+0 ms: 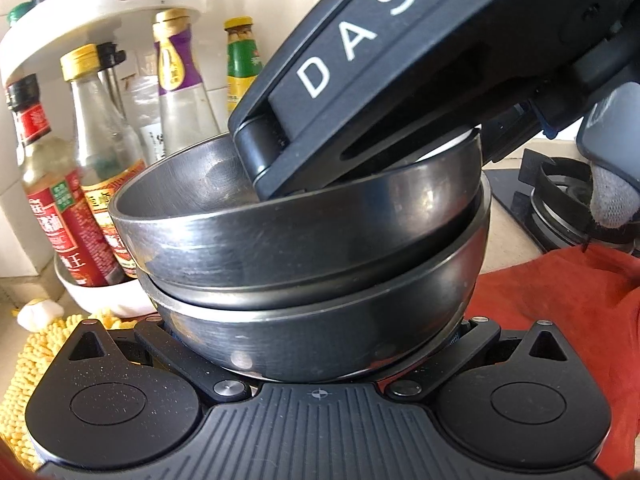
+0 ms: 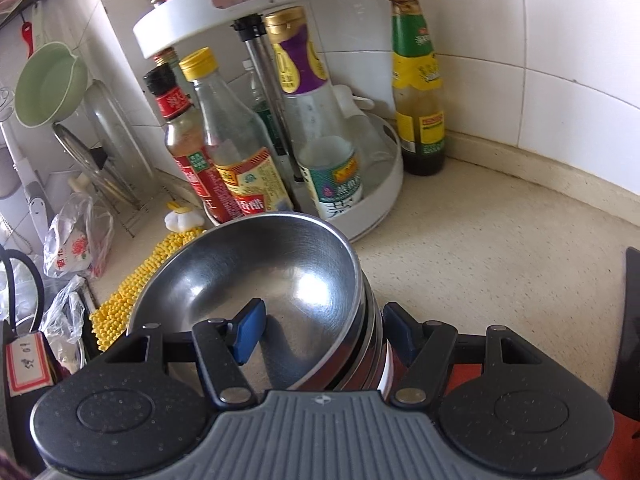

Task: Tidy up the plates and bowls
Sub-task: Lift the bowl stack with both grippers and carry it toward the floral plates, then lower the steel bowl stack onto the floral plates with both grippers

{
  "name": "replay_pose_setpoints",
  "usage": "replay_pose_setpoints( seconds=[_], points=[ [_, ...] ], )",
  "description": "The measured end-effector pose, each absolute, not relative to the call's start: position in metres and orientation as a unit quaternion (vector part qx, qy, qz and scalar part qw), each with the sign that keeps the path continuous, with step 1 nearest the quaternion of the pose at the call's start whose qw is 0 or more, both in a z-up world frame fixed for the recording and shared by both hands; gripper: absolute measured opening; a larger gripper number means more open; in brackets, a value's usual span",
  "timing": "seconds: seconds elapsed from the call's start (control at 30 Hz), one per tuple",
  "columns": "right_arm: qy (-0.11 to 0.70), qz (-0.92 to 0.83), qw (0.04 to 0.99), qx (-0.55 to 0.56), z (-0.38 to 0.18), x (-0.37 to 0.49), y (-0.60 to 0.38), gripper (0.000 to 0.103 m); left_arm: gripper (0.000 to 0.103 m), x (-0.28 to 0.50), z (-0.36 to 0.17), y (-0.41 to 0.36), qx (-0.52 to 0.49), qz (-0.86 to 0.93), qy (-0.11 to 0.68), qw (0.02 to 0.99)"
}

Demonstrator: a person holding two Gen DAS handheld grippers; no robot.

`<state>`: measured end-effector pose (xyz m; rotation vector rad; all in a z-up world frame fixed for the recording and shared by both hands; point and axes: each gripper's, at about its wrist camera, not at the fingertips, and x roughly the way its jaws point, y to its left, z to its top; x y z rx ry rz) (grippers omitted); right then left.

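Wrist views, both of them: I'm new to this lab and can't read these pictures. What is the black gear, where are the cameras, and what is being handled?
There is no robot here. A person holds a two-finger gripper in each hand, and a wide-angle camera on each looks along its fingers.

The right wrist view shows the right gripper open. One blue pad is inside the top bowl of a steel stack and the other is outside it.

The left wrist view shows the left gripper with its fingers on either side of the lower bowl. Whether they squeeze it is hidden. The dark body marked DAS is the right gripper reaching in.

On the counter behind stand a bottle rack and a yellow mat.
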<state>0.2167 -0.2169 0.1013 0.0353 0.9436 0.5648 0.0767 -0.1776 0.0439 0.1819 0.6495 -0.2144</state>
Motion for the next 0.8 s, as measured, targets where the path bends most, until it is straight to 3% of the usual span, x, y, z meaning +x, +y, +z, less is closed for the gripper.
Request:
replay_pose_setpoints(
  seconds=[0.8],
  points=[
    [0.474, 0.247, 0.845, 0.028, 0.076, 0.223, -0.231, 0.062, 0.103, 0.127, 0.013, -0.171, 0.108, -0.123, 0.345, 0.924]
  ],
)
